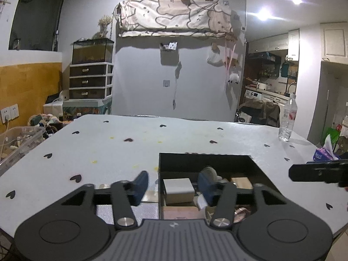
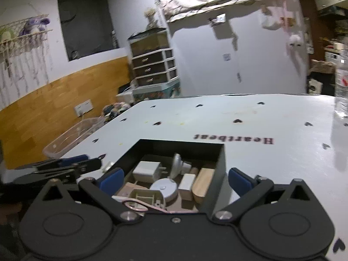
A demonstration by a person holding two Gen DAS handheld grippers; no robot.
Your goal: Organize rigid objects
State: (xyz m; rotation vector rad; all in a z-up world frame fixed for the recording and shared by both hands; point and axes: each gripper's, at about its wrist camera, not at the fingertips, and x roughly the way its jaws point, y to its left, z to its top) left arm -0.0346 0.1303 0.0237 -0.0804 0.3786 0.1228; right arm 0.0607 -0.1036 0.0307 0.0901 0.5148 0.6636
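Note:
A black open box (image 1: 195, 163) sits on the white table and also shows in the right wrist view (image 2: 220, 165). It holds several rigid objects: a white charger block (image 2: 145, 170), a round white disc (image 2: 164, 188), a wooden block (image 2: 203, 184), a small white block (image 2: 186, 182), a beige plastic part (image 2: 146, 196). My left gripper (image 1: 174, 183) is open and empty, straddling the box's left wall. My right gripper (image 2: 175, 180) is open and empty over the box's near edge. The left gripper shows at the left in the right wrist view (image 2: 63, 166).
The white table (image 1: 130, 152) has black heart prints and the word Heartbeat (image 2: 233, 140). A clear water bottle (image 1: 288, 118) stands at the far right. A tissue pack (image 1: 324, 154) lies at the right edge. A clear plastic bin (image 1: 19, 141) sits beyond the left edge.

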